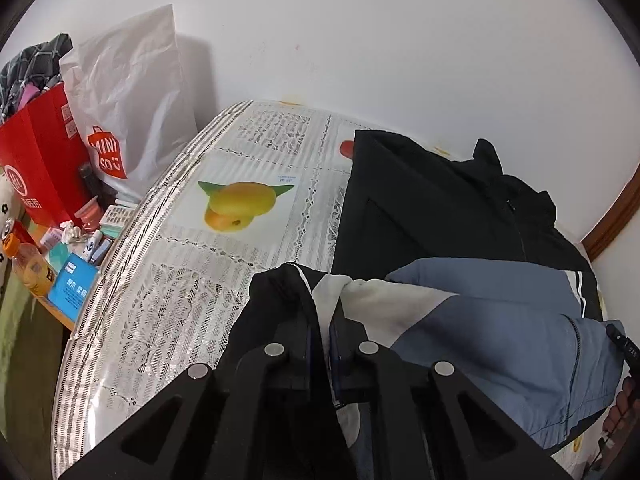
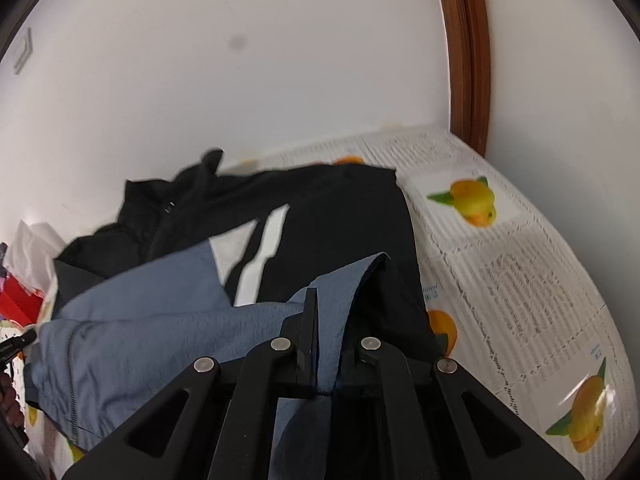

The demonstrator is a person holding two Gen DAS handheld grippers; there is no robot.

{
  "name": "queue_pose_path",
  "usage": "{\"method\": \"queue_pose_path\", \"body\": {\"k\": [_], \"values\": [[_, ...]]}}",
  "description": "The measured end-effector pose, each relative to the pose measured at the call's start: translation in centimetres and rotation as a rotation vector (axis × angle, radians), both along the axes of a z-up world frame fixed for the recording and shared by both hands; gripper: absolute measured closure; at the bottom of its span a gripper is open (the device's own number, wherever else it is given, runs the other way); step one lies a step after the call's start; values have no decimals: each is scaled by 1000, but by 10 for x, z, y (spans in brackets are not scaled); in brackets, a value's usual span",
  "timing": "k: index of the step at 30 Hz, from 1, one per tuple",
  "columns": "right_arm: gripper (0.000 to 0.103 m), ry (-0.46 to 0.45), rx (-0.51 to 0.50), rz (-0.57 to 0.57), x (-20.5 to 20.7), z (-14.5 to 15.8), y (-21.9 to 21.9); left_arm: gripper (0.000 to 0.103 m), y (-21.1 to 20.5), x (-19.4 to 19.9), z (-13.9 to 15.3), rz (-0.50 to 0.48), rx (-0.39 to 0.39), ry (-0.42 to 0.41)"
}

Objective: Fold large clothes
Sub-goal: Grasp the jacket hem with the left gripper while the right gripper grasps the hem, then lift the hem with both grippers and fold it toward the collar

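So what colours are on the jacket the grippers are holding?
The jacket is black and dusty blue with white stripes, clearest in the right wrist view.

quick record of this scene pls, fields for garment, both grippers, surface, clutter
garment: jacket, black, blue and white, partly folded on the table
left gripper: shut on the jacket's black and white edge
right gripper: shut on a blue edge
surface: table under a lace cloth with fruit prints
clutter: red bag, white bag, bottle

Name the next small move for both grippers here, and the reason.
Probably carry the lifted hem forward onto the black upper half: the left gripper and the right gripper each pinch the jacket, whose collar end lies flat on the table.
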State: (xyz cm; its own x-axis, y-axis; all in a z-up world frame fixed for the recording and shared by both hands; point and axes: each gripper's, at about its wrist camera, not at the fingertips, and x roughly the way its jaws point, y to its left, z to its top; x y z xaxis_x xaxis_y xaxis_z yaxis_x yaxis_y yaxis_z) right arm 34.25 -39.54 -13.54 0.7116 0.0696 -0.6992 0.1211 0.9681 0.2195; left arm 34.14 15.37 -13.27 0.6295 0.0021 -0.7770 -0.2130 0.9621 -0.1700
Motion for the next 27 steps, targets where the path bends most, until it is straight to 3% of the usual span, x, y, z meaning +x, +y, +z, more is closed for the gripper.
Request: {"method": "queue_pose_path", "body": {"k": [3,5,7,10,13,16,22,27], "values": [[93,44,-17,-3,3,-6,-1,93,-4,-1,1,-6,16,9],[90,64,-16,3,0,-4,-1,87,-6,-3,4,-22,20,16],[77,64,-13,42,-12,3,0,68,-7,-9,9,-48,0,17],[61,-45,2,123,-47,24,-3,66,-7,-26,21,-86,-12,-7],[59,-85,-51,101,-80,34,-13,57,1,-44,29,-88,0,-28],[59,-20,-87,47,-99,26,-28,56,14,-59,26,-70,-1,-28],[59,91,-59,26,-116,-11,-39,56,35,-81,1,-52,-2,31],[59,113,-31,34,-108,-22,-37,56,42,-81,-18,-77,-55,54]]}}
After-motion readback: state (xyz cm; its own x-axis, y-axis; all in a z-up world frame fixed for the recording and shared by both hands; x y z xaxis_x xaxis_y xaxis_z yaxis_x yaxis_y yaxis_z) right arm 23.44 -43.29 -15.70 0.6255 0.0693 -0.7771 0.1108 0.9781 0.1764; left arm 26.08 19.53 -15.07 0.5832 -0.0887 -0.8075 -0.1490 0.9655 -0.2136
